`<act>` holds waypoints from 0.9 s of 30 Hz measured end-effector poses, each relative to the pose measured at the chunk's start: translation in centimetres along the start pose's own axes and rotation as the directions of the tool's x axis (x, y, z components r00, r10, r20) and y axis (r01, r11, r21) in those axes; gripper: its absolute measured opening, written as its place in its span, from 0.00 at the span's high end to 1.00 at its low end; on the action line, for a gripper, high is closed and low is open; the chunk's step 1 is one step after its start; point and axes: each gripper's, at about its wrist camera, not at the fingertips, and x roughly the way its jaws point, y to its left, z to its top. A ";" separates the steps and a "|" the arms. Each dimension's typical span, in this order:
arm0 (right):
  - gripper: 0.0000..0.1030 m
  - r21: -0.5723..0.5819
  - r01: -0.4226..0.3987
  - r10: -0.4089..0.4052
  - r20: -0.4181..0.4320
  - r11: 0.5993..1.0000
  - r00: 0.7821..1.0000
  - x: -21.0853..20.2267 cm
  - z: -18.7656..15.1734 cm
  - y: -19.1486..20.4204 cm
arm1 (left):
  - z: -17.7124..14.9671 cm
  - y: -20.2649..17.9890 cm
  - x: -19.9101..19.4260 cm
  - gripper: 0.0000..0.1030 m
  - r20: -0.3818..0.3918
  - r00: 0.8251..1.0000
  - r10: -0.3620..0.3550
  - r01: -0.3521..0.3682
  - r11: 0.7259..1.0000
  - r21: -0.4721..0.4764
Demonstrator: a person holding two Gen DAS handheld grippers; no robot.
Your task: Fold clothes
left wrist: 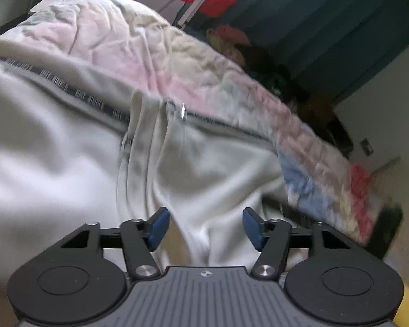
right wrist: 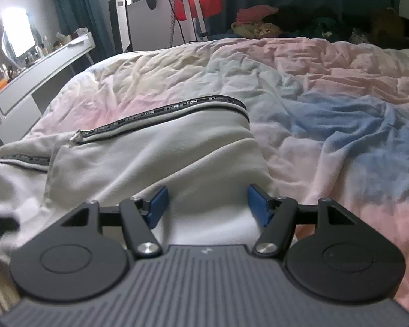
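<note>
A white zip-up garment (left wrist: 68, 150) lies crumpled on the bed, with a black lettered zipper tape (right wrist: 177, 111) running across it and a silver zip pull (left wrist: 183, 113) near its middle. My left gripper (left wrist: 205, 227) hangs low over the garment, open. A raised fold of white cloth stands between its blue pads (left wrist: 158, 227) without touching them. My right gripper (right wrist: 207, 207) is also open, just above a smooth part of the same garment (right wrist: 150, 163) near its right edge. Its pads (right wrist: 259, 207) grip nothing.
A wrinkled pastel pink, blue and cream bed cover (right wrist: 340, 95) spreads to the right and beyond the garment. A white desk (right wrist: 41, 65) with small items stands at the left. A pile of clothes (right wrist: 286, 24) and a white stand with a red thing (right wrist: 201, 0) are behind the bed.
</note>
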 end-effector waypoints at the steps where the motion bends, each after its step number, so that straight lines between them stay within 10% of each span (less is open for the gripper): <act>1: 0.35 0.006 -0.002 0.002 0.001 1.000 1.000 0.0 0.0 -0.1 | 1.1 0.3 0.9 0.40 0.008 1.000 0.016 -0.016 1.000 -0.010; 8: 0.35 0.018 -0.001 0.001 0.009 1.000 1.000 0.2 0.2 -0.1 | 6.2 0.7 7.3 0.50 0.010 0.998 0.065 -0.066 0.994 0.088; 14: 0.33 -0.006 0.022 -0.022 0.033 1.000 0.999 0.7 0.3 0.4 | 6.6 1.4 8.8 0.85 0.059 0.998 -0.009 0.006 0.998 0.066; 21: 0.26 -0.082 0.046 -0.041 0.060 0.996 0.997 1.8 0.0 1.5 | 6.3 0.4 9.2 0.86 0.111 0.984 0.137 -0.149 0.982 0.112; 27: 0.21 -0.109 0.051 -0.044 0.064 0.993 0.997 2.2 -0.3 2.1 | 5.7 1.4 8.7 0.77 0.126 0.983 0.133 -0.145 0.985 0.096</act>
